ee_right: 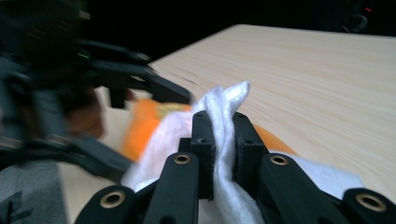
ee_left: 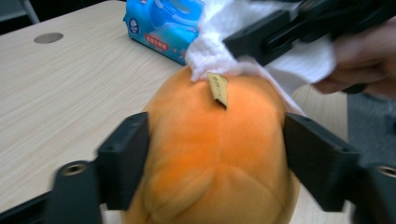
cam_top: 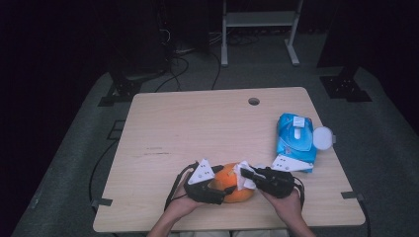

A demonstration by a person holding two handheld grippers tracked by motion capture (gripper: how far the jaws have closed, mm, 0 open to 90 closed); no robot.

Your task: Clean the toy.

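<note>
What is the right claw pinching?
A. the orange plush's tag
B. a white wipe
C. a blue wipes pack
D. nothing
B: in the right gripper view the right claw is shut on a white wipe, pressed against the orange plush.

A pale wood-grain surface [cam_top: 197, 123] fills the middle of the high view, with a round cable hole [cam_top: 254, 101] near its far edge. Grey carpet floor [cam_top: 380, 148] surrounds it. A white metal frame [cam_top: 259, 29] stands at upper centre; black cables [cam_top: 173, 69] trail at upper left. The room behind is dark.
</note>
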